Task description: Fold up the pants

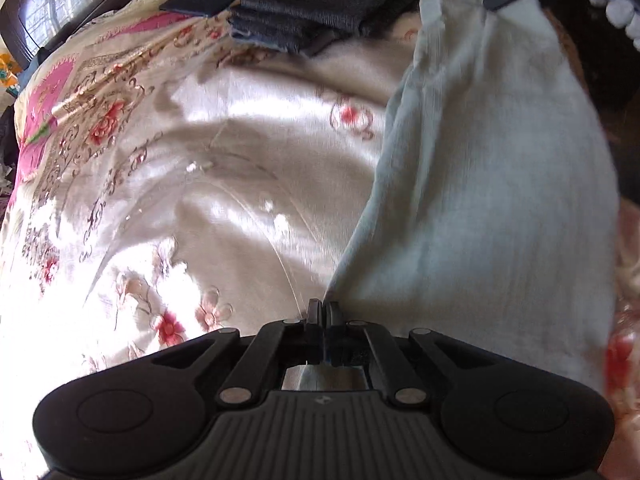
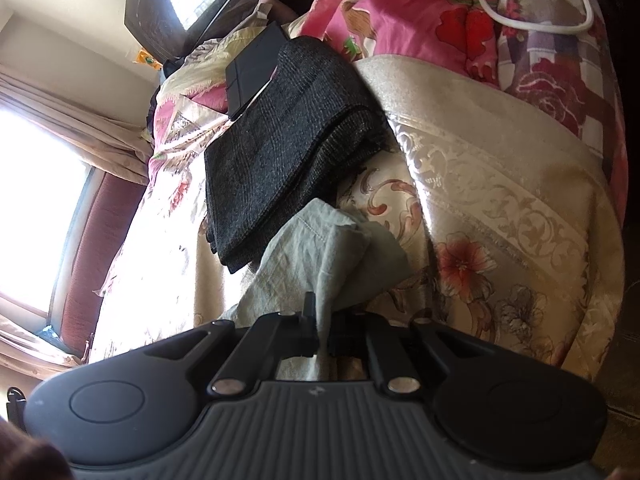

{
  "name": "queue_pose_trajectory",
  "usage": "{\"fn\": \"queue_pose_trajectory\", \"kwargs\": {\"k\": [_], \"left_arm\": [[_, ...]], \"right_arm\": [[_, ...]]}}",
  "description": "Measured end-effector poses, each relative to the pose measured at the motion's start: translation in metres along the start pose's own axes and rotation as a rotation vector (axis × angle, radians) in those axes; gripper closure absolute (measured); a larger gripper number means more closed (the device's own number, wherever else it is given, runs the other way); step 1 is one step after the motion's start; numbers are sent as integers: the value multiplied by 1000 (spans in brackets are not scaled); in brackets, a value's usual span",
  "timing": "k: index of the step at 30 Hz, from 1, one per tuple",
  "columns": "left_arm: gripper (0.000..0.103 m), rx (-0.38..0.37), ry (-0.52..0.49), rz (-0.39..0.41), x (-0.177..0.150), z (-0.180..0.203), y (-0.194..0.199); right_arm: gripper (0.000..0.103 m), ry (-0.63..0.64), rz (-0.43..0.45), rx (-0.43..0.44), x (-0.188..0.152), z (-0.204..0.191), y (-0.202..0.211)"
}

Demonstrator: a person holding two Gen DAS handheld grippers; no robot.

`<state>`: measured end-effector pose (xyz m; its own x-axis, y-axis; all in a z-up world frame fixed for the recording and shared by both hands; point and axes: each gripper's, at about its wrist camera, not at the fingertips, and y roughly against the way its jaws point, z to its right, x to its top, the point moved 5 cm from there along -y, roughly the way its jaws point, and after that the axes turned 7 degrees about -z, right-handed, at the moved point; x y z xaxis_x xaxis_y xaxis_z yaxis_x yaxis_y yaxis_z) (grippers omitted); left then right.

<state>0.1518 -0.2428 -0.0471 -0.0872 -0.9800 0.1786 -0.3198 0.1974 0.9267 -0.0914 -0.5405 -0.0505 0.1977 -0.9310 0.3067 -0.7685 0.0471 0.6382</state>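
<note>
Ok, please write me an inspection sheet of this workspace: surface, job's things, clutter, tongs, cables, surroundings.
Surface: floral satin bedspread, wrinkled, sunlit.
Job's things: pale green pants, stretched between both tongs.
Clutter: folded dark clothes stacked behind the pants; flat black case on top of them.
Tongs: left tongs shut on the pants' edge; right tongs shut on the pants' other end.
Cables: white cable looped on pink bedding.
Surroundings: window with curtain; dark wooden headboard.

Blk grippers (image 1: 323,312), ribbed grey grips.
</note>
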Motion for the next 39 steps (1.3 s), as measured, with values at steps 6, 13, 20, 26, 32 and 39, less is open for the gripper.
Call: {"fn": "queue_pose_trajectory", "kwargs": {"k": [6,13,20,26,32,39], "left_arm": [[73,67,92,73,-18,10,24],[67,98,253,123,-48,29,62],[61,27,427,119,-75,71,54],[60,24,545,167,-77,91,42],[58,36,730,250,-111,91,67],[49,159,922,303,-180,89,102]], "right_arm": [[98,-7,15,16,3,0,5],[94,-70,7,108,3,13,-8],[98,-174,53,186,6,19,1],[99,-48,96,220,12,-35,32],[98,159,44,334,-12,-138,41],[98,414,-131,411,-90,-253,0]]}}
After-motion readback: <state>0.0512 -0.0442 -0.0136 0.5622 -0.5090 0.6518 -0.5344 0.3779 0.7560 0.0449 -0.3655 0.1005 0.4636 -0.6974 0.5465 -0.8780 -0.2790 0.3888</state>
